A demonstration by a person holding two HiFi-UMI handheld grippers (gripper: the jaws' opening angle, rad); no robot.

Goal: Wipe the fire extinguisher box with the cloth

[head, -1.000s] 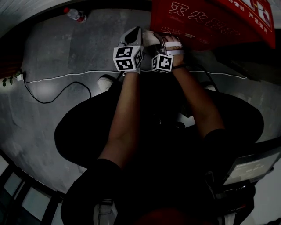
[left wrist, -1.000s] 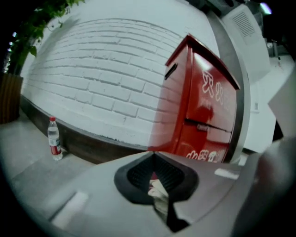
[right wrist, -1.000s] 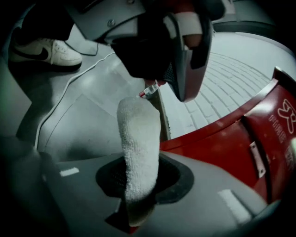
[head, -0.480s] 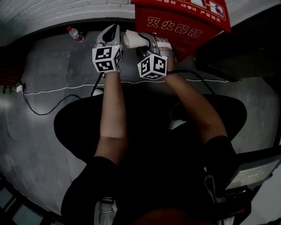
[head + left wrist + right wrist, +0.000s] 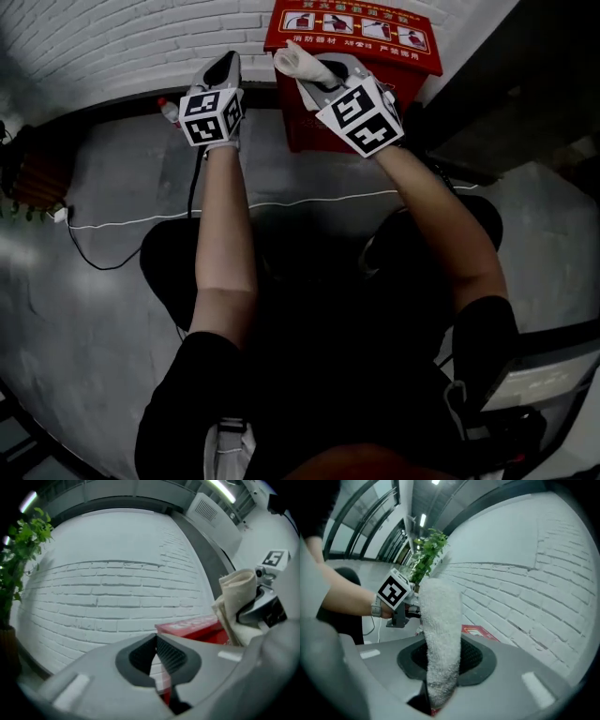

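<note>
We see a grey concrete floor (image 5: 103, 309) running up to a white brick wall (image 5: 122, 47). The red fire extinguisher box (image 5: 417, 58) stands on it against that wall. A small bottle (image 5: 169, 112) sits to the box's left, and a white cable (image 5: 309, 201) trails across the floor.

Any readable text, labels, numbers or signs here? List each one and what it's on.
Fire extinguisher box, lid: pictogram panels with white Chinese print beneath, too small to read.
Cubes on the left tongs and right tongs: black-and-white square marker patterns only, no words or numbers.
Bottle on the floor: any label is too small to read.
Nothing else carries legible text.
</note>
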